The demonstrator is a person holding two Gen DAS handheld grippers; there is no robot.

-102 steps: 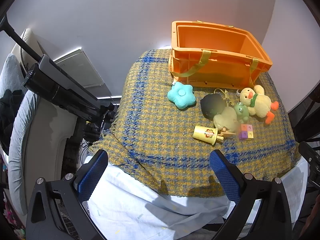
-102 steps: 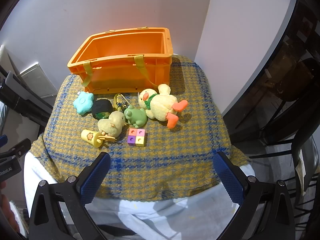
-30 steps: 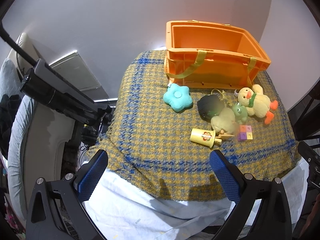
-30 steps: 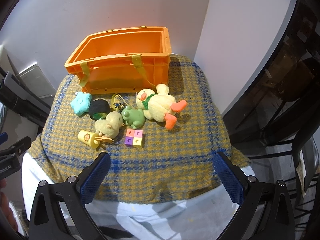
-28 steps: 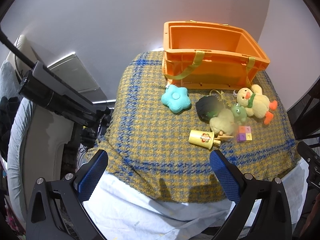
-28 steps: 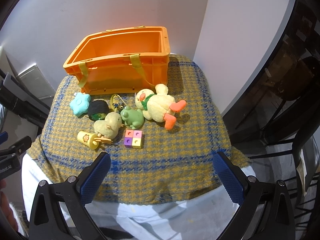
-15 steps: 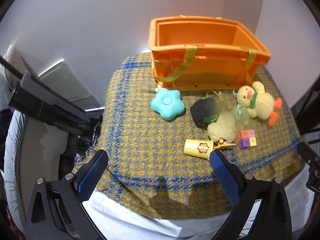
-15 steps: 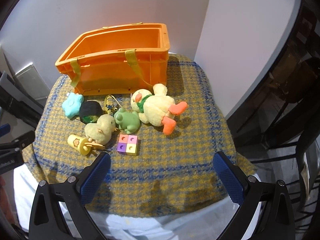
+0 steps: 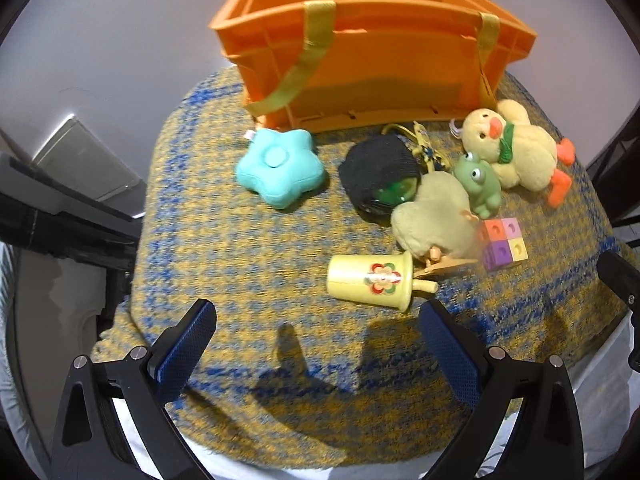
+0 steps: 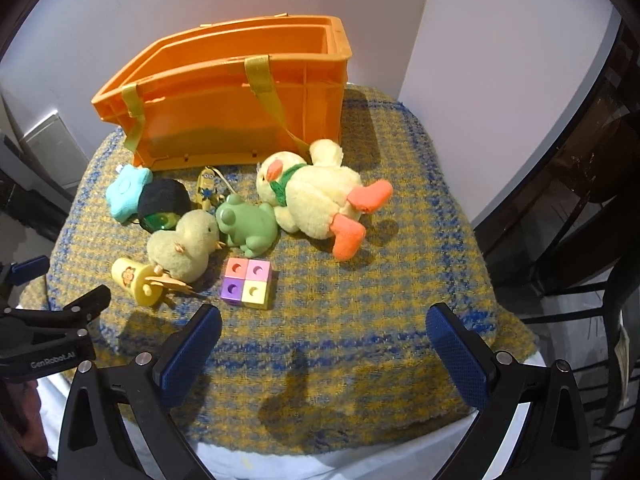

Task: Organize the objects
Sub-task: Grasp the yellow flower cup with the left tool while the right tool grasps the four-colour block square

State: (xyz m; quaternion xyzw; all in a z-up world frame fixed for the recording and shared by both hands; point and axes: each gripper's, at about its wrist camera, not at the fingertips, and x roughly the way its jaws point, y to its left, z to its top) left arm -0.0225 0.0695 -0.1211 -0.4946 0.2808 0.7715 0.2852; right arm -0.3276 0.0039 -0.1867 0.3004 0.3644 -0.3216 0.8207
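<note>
The orange crate (image 10: 240, 92) with its yellow straps was seen standing at the back of the yellow-and-blue checked cloth (image 10: 360, 320), and what could be seen of its inside held nothing; its floor was hidden from both cameras. No toy had yet been put away, and the sorting was judged barely begun. All the toys were left lying on the cloth in front of the crate: the large plush duck (image 10: 316, 196) with orange feet, just beside the crate's wall; the teal star cushion (image 9: 280, 168); a black mesh pouch (image 9: 378, 172) with something green inside; the pale plush chick (image 10: 184, 244), touching the green frog (image 10: 248, 226); the yellow toy cup (image 9: 370, 280), tipped on its side; the four-colour block (image 10: 247, 280); and a small yellow figure keychain (image 10: 206, 188). The left gripper (image 9: 316, 344) and the right gripper (image 10: 324, 344) were both held wide apart above the cloth's near edge, with nothing between the blue pads (image 9: 188, 340) and nothing touched.
</note>
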